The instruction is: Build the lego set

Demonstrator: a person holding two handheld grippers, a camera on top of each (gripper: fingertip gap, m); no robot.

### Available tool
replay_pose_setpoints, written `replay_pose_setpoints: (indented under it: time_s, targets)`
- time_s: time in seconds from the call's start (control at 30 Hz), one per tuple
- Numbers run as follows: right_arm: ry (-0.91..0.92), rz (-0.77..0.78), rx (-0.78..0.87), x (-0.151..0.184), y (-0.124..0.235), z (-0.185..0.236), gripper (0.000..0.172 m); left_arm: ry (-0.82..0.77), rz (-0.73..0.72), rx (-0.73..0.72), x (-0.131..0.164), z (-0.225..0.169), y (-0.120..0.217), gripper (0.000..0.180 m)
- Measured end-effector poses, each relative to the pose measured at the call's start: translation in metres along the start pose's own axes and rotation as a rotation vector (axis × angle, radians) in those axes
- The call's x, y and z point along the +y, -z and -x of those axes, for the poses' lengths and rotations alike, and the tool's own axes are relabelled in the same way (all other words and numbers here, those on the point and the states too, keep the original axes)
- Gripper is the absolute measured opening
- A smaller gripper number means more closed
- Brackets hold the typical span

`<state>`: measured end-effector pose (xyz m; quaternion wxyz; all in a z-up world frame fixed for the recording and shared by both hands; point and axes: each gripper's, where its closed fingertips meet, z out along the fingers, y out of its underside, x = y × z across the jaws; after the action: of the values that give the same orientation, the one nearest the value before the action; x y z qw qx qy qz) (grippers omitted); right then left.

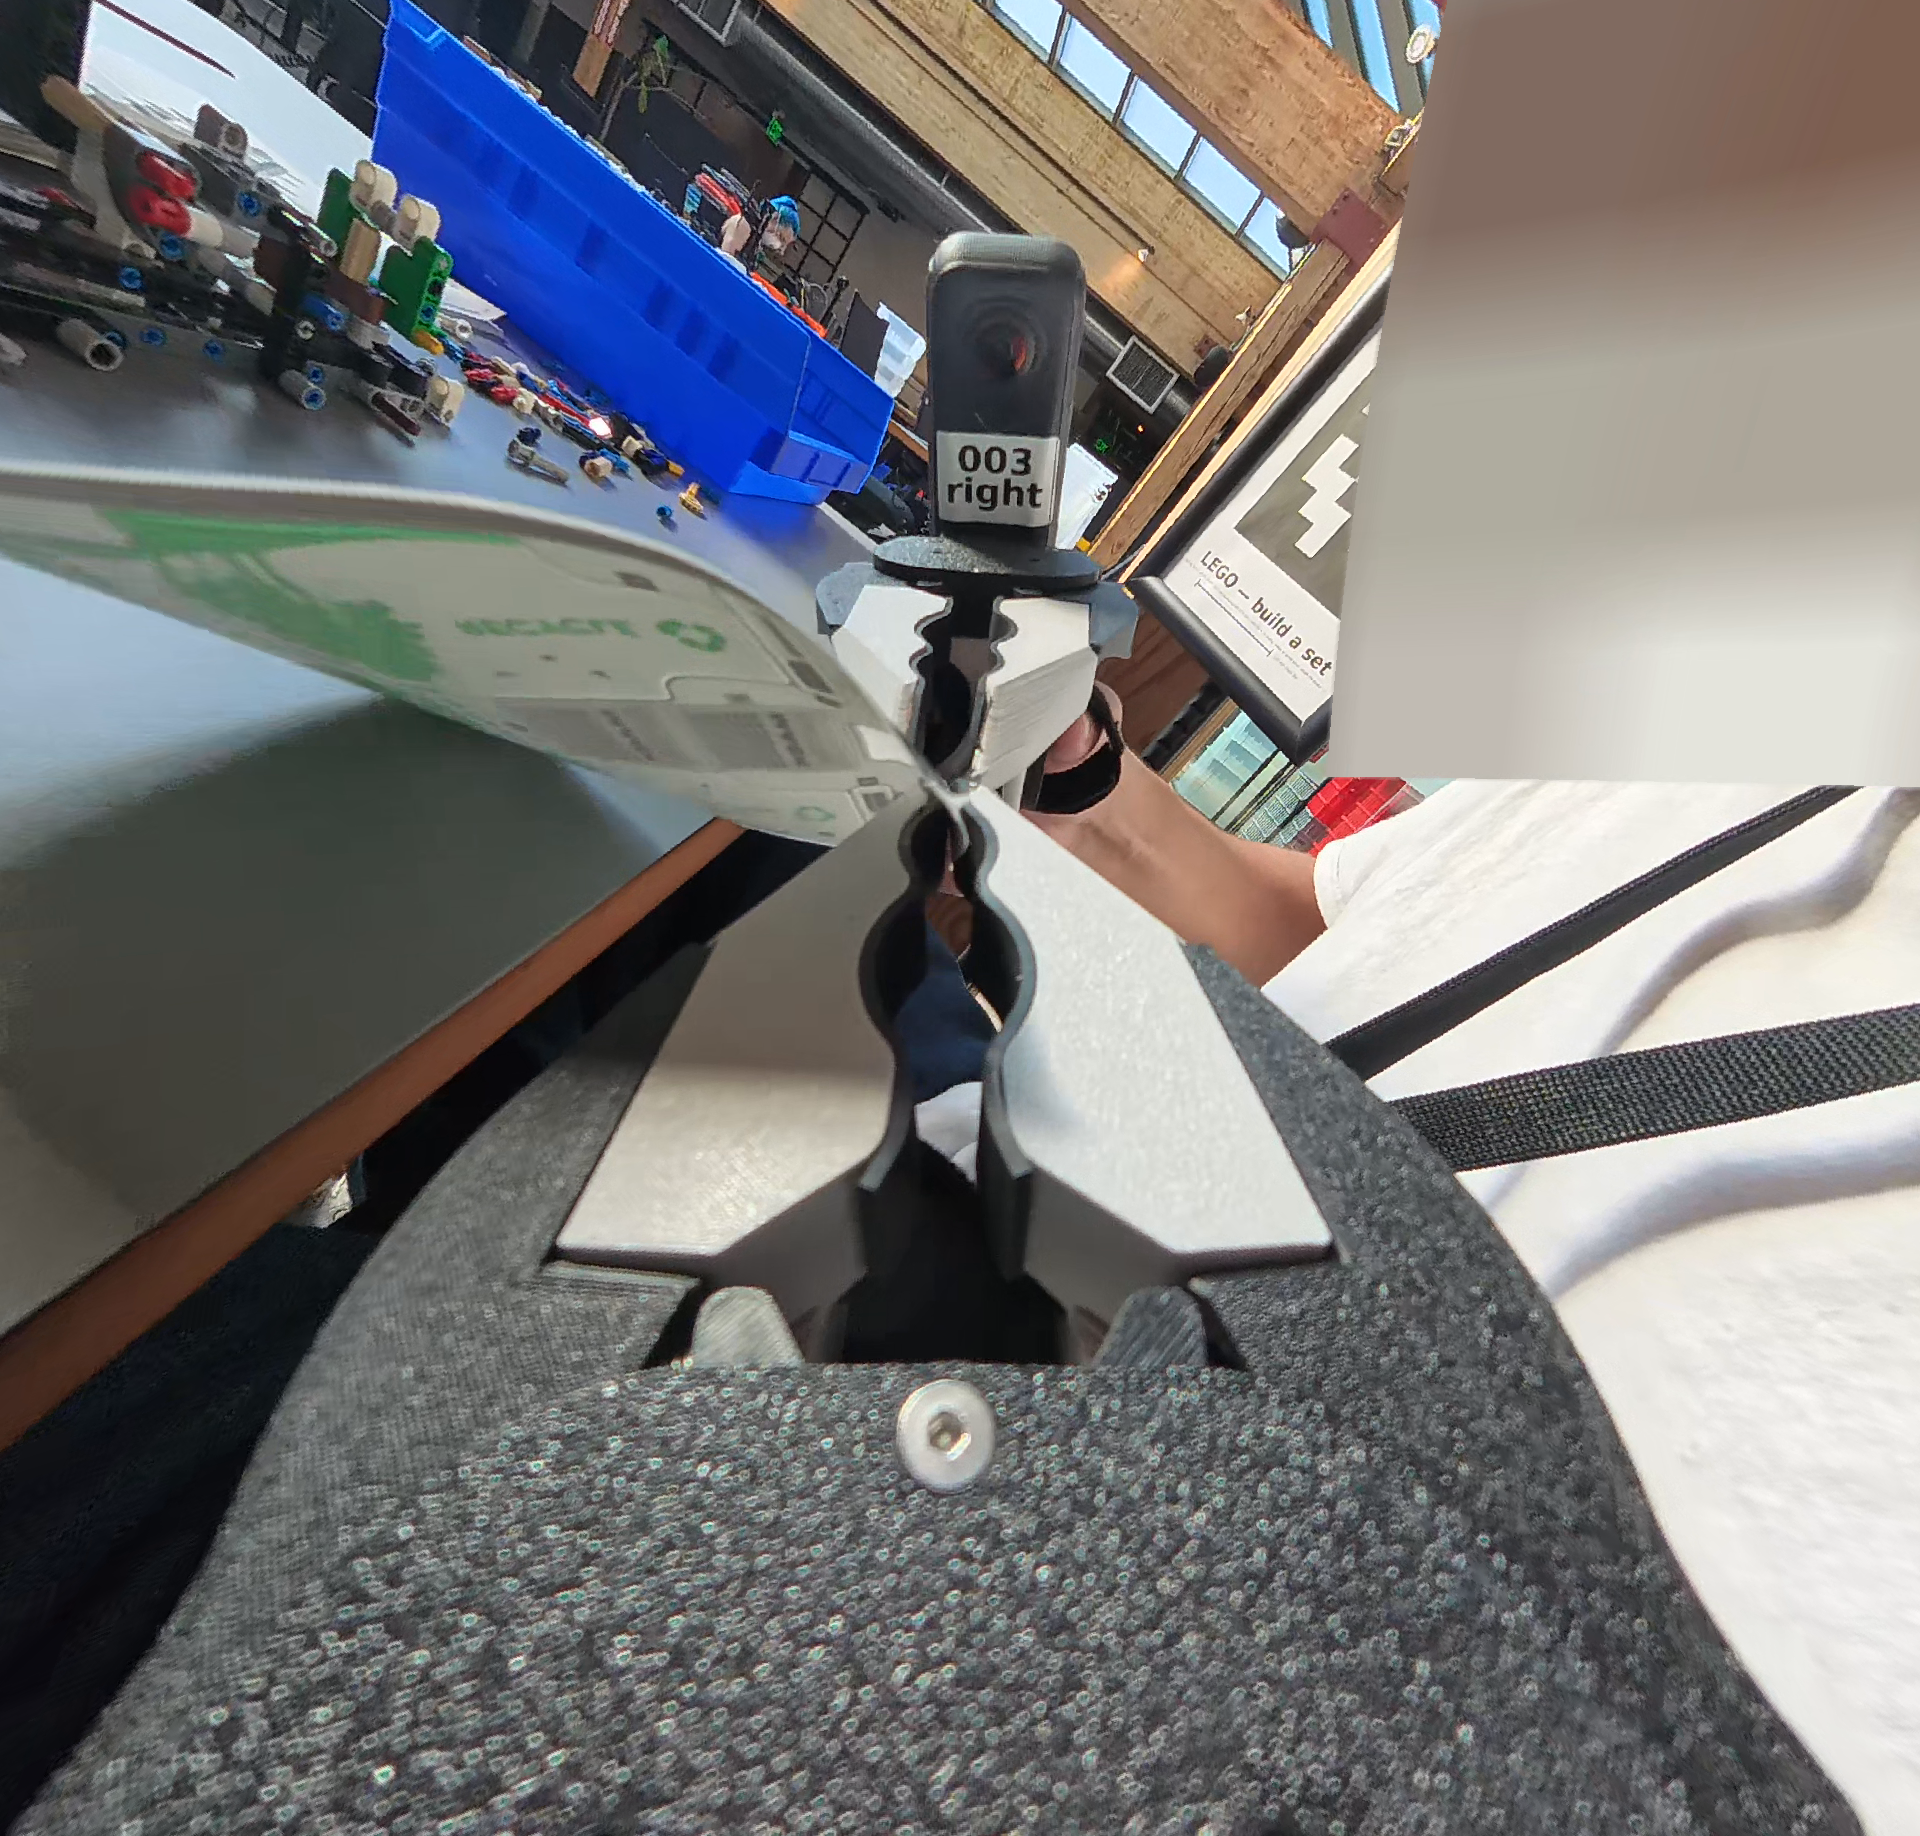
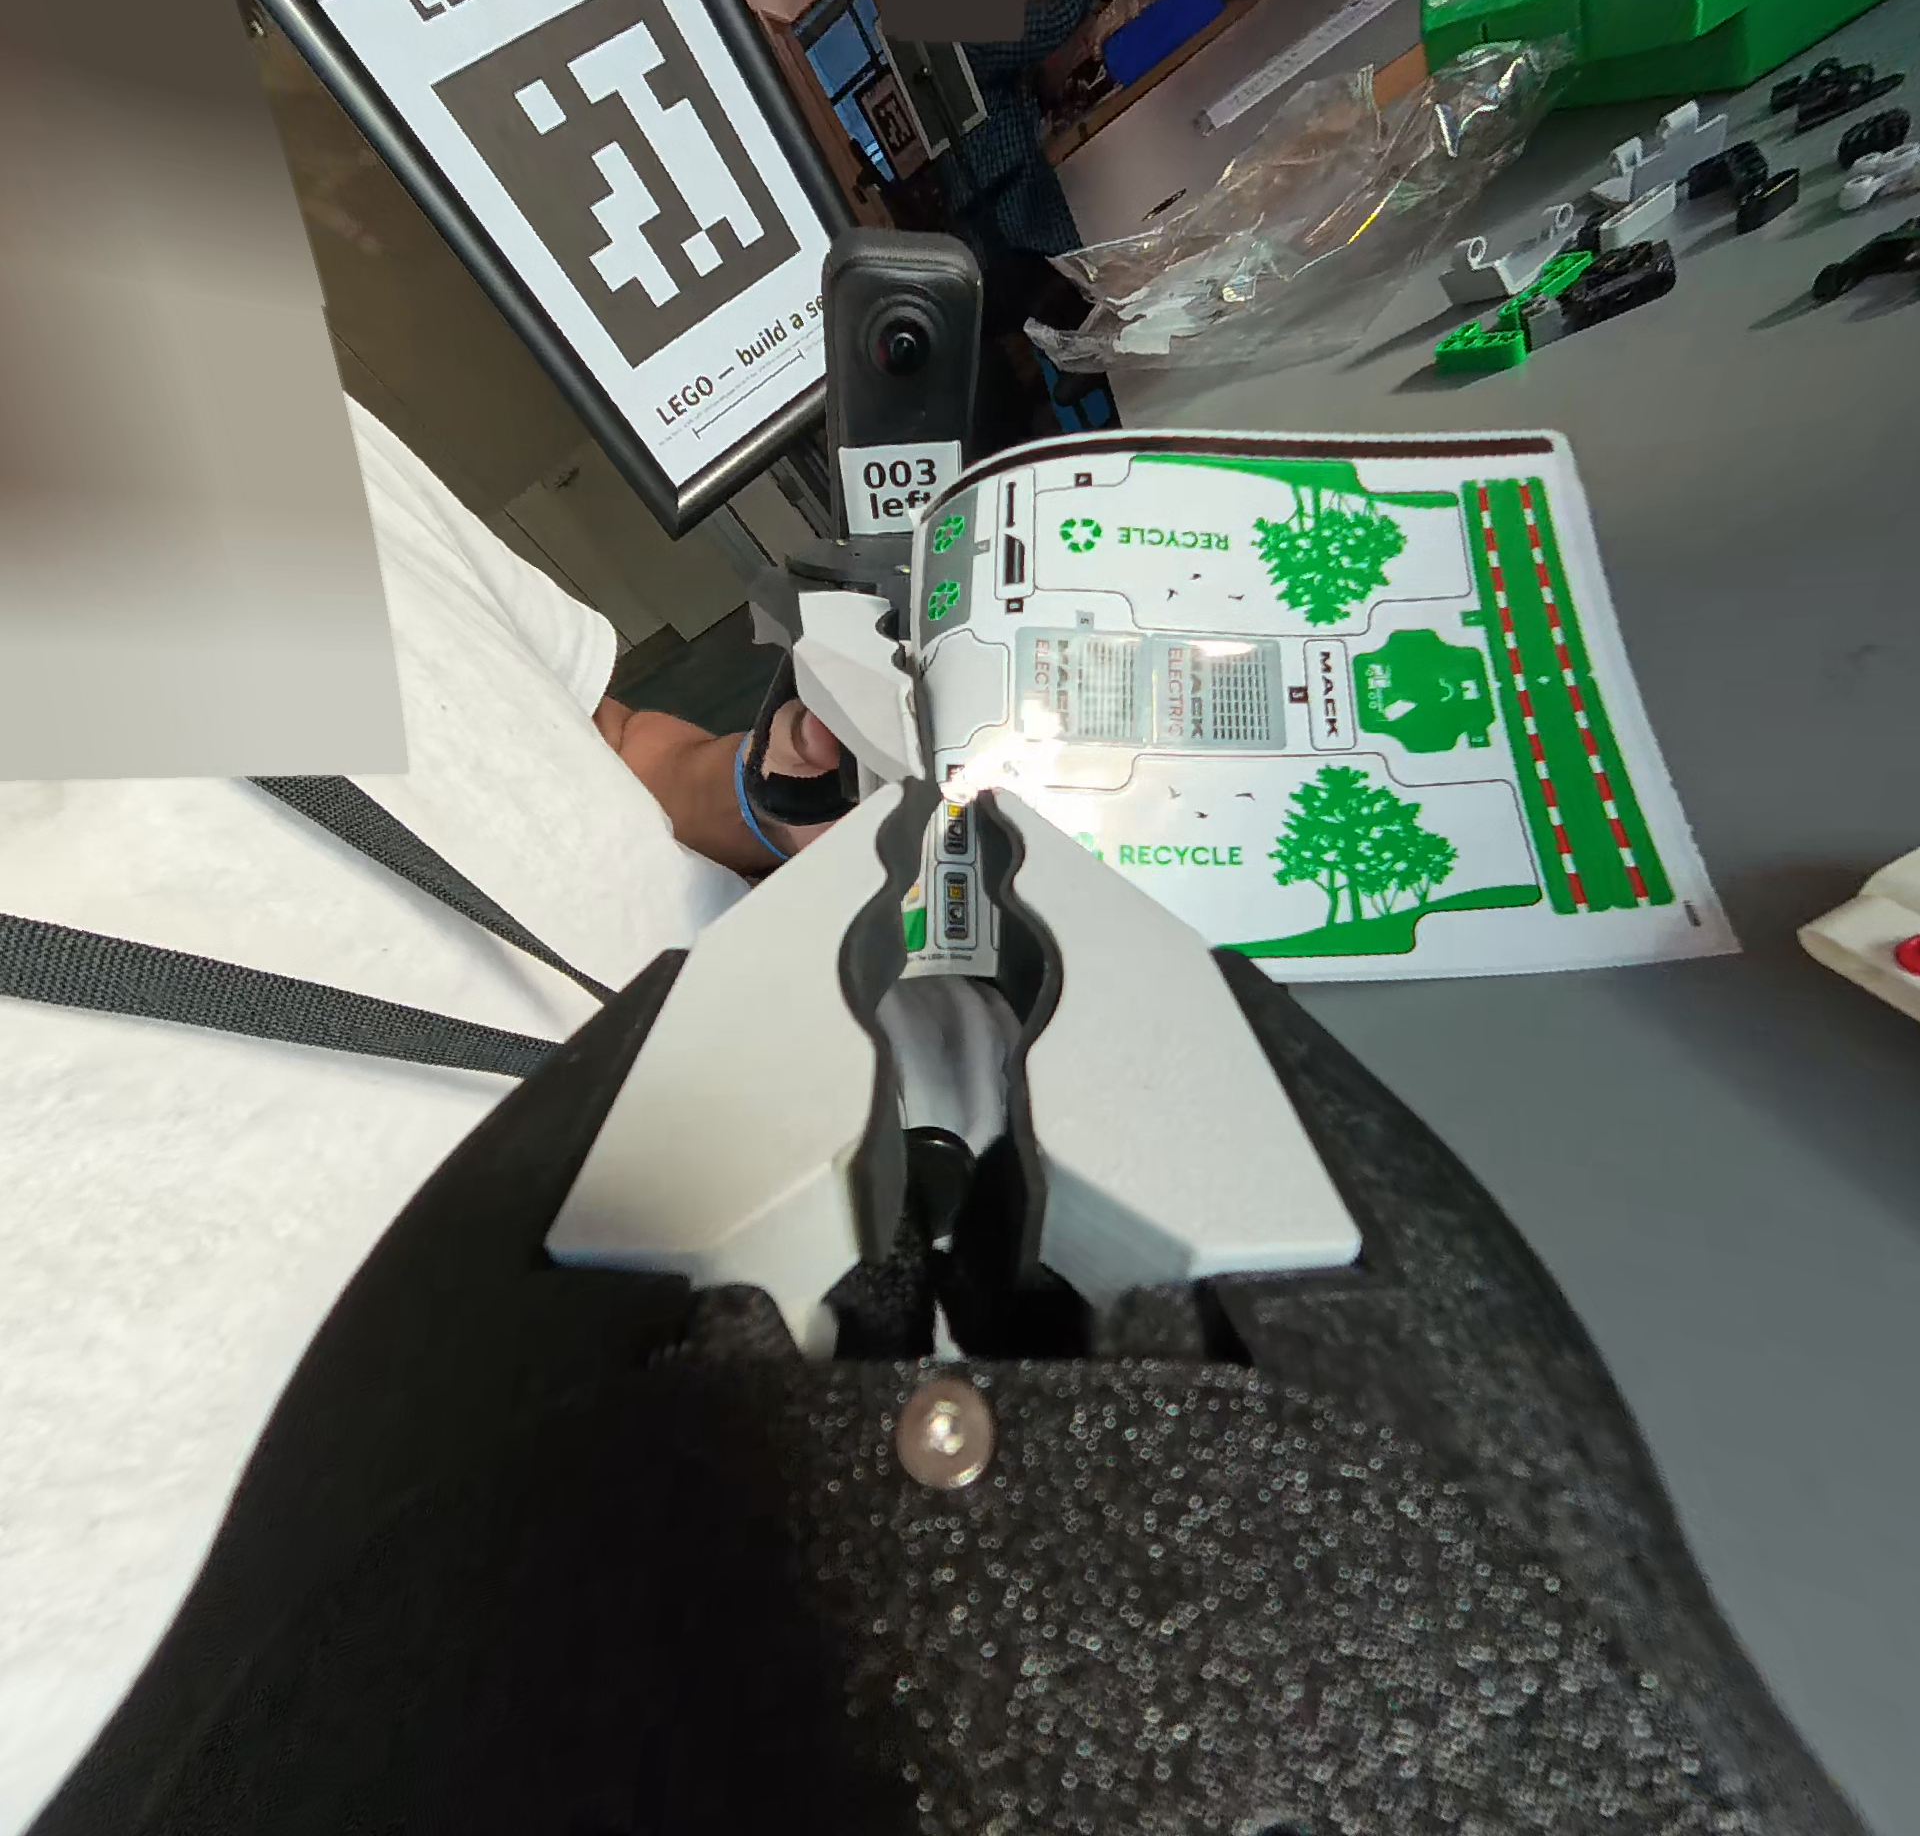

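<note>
1. Sticker sheet [image 2: 1299, 706], white with green trees and a red-striped band, held off the grey table [image 2: 1558, 1267] at its near edge; long axis runs away from the person, far end toward the loose bricks [image 2: 1538, 300].
2. Left gripper [image 1: 951, 799]: jaws closed on the sheet's corner.
3. Right gripper [image 2: 961, 799]: jaws narrow, tips at the sheet's edge; cannot tell whether they press it.
4. Blue bin [image 1: 623, 259], farther back.
</note>
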<state>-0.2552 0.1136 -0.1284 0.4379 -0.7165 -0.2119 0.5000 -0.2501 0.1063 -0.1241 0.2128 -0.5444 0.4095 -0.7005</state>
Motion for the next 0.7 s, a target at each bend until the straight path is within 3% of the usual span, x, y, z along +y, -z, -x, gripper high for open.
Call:
replay_pose_setpoints:
  time_s: [0.7]
  targets:
    - [-0.103, -0.041, -0.106, -0.0027, 0.0009, 0.0053, 0.005, -0.028, -0.010, 0.017, -0.0017, -0.0052, -0.0018, 0.000]
